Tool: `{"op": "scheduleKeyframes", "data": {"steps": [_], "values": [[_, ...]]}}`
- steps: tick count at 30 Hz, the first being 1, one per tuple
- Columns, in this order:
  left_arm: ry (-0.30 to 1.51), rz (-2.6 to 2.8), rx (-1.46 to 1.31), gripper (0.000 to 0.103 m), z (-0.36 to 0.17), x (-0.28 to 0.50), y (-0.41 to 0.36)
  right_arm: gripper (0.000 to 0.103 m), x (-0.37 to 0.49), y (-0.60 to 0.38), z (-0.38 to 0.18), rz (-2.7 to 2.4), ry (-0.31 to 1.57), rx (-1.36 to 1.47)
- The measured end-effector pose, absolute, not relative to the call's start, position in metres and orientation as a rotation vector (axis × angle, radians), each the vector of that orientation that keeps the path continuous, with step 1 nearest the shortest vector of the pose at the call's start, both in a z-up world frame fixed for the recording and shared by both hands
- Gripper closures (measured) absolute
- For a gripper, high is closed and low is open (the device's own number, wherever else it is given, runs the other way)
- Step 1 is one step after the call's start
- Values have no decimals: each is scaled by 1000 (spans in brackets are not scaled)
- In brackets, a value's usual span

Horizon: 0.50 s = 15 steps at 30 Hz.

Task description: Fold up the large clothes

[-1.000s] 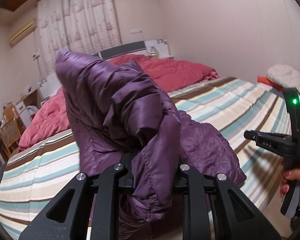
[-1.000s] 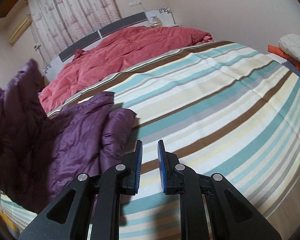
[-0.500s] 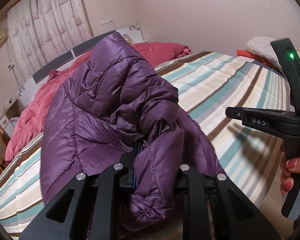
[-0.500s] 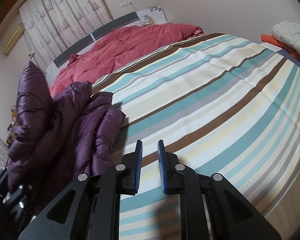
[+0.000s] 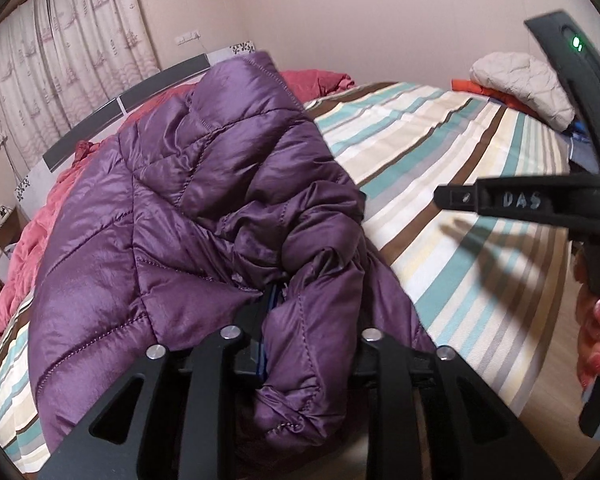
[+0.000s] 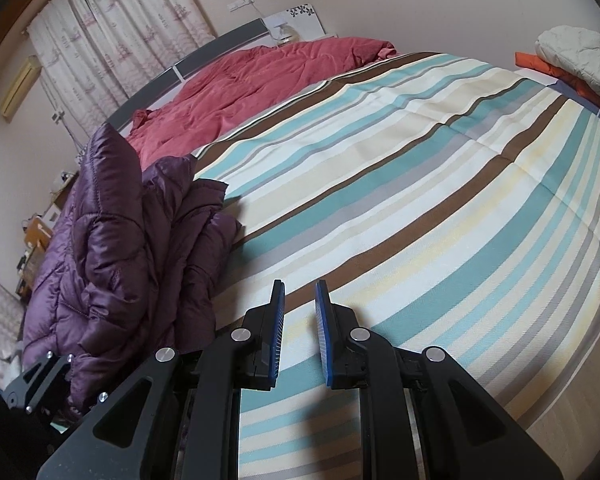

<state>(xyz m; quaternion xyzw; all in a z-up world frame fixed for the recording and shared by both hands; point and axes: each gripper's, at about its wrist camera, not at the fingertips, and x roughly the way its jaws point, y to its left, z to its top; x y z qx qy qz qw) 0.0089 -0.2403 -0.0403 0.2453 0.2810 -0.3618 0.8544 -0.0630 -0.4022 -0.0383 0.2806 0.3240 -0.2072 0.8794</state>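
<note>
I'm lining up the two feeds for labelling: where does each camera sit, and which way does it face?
Left wrist: on the left tool, looking down the bed at the purple jacket bunched between its fingers; the right tool and a hand show.
Right wrist: on the right tool, jaws empty, facing the striped bed.
Shared: jacket, bed, red quilt.

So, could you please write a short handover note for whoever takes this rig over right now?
Left gripper: purple jacket bunched between its jaws, which have just been opening; whether the pads still press is unclear.
Right gripper: empty, jaws slightly apart, above the striped bed cover.
Jacket: heaped on the left part of the cover, one flap laid over the body.
Done: that first fold, roughly.
Left: release, flatten, finish folding. Other clothes lie at the bed's far right edge.
</note>
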Motion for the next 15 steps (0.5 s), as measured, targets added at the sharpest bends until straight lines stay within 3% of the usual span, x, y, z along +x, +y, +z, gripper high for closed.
{"op": "scheduleKeyframes", "data": {"steps": [1, 3, 8, 13, 15], "values": [[598, -796, 484, 57, -33, 7, -235, 88, -63, -401, -36, -425, 672, 581], [595, -877, 412, 39, -17, 1, -224, 88, -62, -400, -33, -419, 668, 577], [530, -922, 291, 32, 26, -3, -187, 88, -62, -396, -22, -414, 647, 562], [493, -741, 109, 21, 49, 46, -118, 88, -60, -386, -10, -381, 629, 533], [501, -612, 63, 20, 48, 80, -92, 74, -56, -381, -4, -360, 624, 522]]}}
